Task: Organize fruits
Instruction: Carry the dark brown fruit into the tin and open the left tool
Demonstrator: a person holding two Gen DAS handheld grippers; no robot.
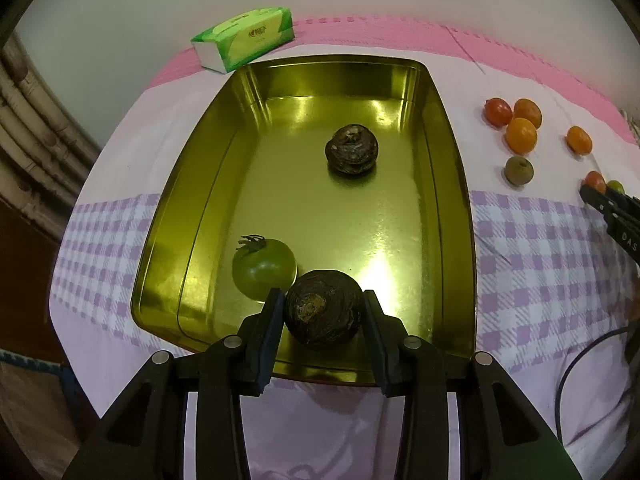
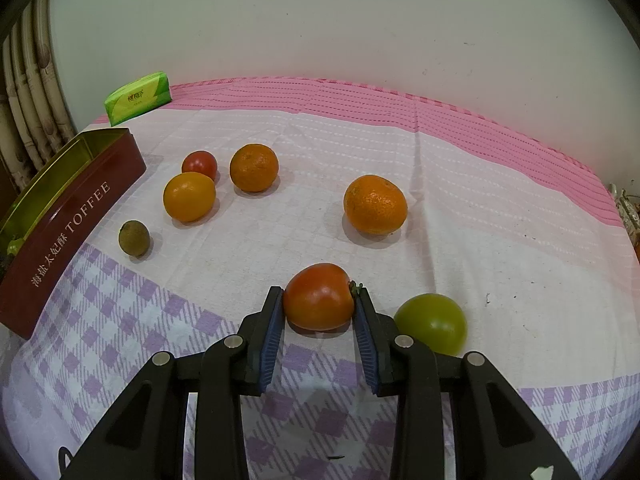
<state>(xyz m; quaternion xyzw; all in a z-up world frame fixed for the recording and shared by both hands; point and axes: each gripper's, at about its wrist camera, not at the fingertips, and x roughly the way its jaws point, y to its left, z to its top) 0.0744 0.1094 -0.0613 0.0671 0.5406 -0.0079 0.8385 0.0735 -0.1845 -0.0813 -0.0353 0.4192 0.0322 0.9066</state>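
My left gripper is shut on a dark brown round fruit, held over the near end of the gold tin. Inside the tin lie a second dark brown fruit and a green tomato. My right gripper is shut on a red tomato that rests on the cloth. A green tomato lies just right of it. Oranges, a small red tomato and a small brown fruit sit farther back.
The tin's red TOFFEE side stands at the left of the right wrist view. A green tissue pack lies behind the tin near the wall. A black cable runs over the checked cloth at the right.
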